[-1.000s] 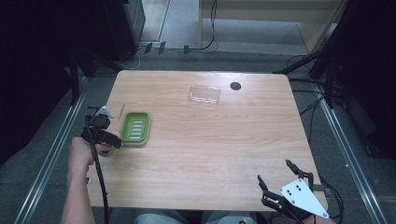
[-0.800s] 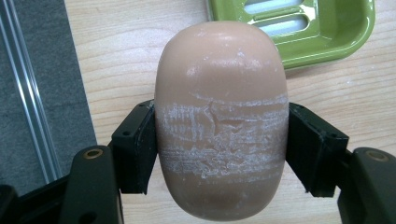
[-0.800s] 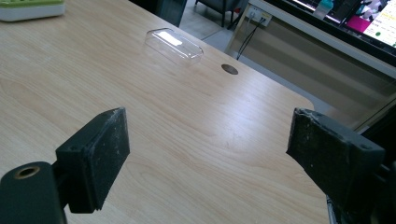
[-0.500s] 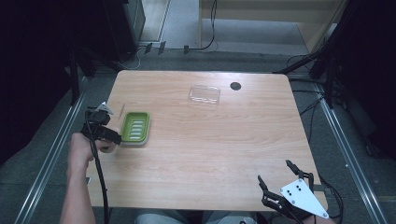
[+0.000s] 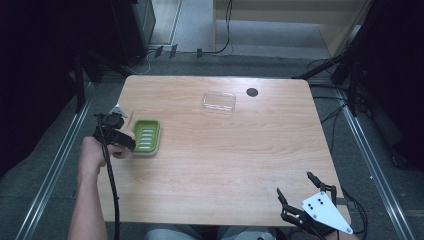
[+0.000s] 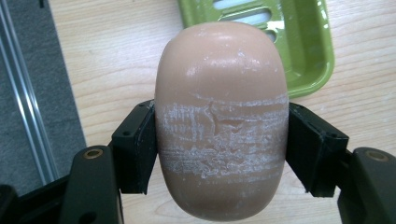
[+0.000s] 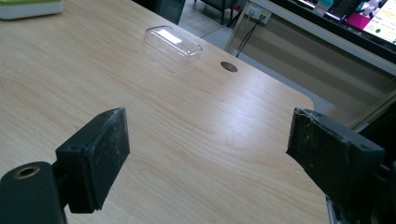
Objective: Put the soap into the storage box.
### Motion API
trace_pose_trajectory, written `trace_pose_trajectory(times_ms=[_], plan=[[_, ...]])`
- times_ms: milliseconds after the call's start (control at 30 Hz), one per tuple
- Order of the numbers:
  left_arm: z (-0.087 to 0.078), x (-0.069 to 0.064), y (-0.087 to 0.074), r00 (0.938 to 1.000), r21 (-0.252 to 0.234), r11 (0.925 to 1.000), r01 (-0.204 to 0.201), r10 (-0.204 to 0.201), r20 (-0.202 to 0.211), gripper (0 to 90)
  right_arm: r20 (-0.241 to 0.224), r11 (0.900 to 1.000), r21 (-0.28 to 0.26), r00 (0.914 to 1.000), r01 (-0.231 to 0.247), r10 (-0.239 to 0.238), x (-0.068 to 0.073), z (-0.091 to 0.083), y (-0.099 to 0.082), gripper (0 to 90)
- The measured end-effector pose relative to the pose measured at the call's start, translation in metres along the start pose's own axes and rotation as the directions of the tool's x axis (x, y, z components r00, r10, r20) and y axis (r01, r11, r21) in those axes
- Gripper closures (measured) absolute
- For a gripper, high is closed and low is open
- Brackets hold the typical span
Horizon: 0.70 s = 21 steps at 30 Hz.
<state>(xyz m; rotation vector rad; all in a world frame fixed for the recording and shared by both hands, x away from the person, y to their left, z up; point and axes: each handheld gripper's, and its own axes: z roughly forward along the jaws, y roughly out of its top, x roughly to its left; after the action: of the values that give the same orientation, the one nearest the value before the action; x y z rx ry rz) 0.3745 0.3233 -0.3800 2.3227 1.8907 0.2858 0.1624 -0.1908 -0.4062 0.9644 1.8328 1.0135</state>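
The left gripper (image 5: 125,141) is clamped on a peach-coloured bar of soap (image 6: 220,116), its two black pads pressing the flanks of the bar across the scuffed white band, and it hangs at the left edge of the wooden table (image 5: 225,160), just beside the green soap dish (image 5: 146,136). From the left gripper view the bar sits above bare wood with the dish's near rim just beyond its rounded end, so the soap is close to the dish but not over the ribbed floor. To my eye the job in hand is setting the bar into that dish, and doing it well means carrying the soap further over the rim until it is centred above the slotted ridges, turning it so its long side runs with the length of the dish, then lowering it until it rests before letting go. Soap is slick and rounded, so I would ease the pads apart slowly and lift straight away, otherwise the bar may skid or tip the light dish at the table's edge. The right gripper (image 5: 300,192) waits at the near right corner with its jaws spread wide and nothing between them; in the right gripper view it looks across the bare tabletop toward the clear plastic lid (image 7: 173,43), which lies well apart from the dish near the far edge
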Motion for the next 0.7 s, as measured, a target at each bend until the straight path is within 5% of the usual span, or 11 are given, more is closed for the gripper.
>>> trace_pose_trajectory(times_ms=[700], plan=[[0.008, -0.011, 0.021, 0.9994, 0.001, 0.9994, -0.035, 0.035, 0.004, 33.8, 0.006, 1.0, 0.007, 1.0, -0.007, 0.007, -0.003, -0.002, -0.002, 13.3]])
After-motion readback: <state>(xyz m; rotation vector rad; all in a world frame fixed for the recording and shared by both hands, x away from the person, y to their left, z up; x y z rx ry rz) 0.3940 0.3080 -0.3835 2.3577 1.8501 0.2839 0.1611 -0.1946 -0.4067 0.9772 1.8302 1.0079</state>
